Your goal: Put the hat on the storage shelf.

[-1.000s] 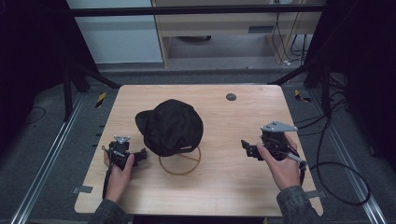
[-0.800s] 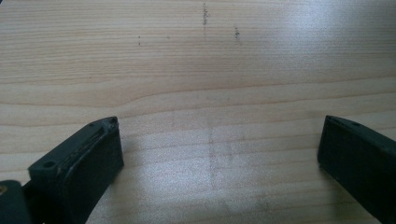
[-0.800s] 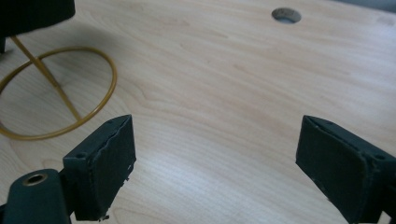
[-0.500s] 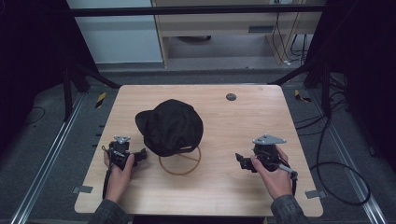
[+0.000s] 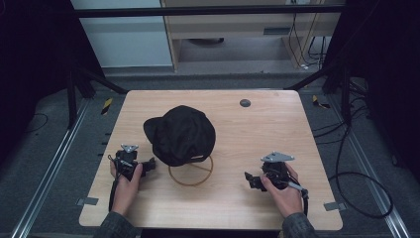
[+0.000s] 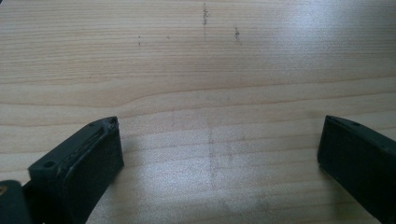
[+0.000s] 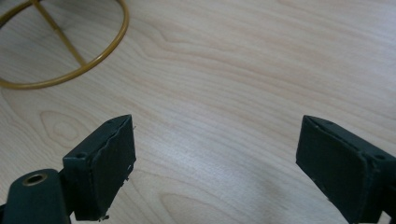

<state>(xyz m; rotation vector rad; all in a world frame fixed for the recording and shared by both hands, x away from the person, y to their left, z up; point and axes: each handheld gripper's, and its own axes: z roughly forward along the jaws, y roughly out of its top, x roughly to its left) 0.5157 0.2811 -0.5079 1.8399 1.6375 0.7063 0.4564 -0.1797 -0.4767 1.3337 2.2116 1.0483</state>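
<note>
A person rests two handheld grippers low on a pale wooden table [image 5: 277, 124], a black cap [image 5: 181, 134] perched on a thin brass-coloured wire stand [image 5: 190, 171] between them. The left gripper [image 5: 148, 164] sits just beside the stand's ring base; its jaws gape wide over bare wood grain, holding nothing. The right gripper [image 5: 250, 179], farther off on the other side, is equally wide and empty, the ring ahead and to its left. The cap looks soft and floppy; lifting it cleanly likely means pinching the stiffer brim while steadying the light stand.
</note>
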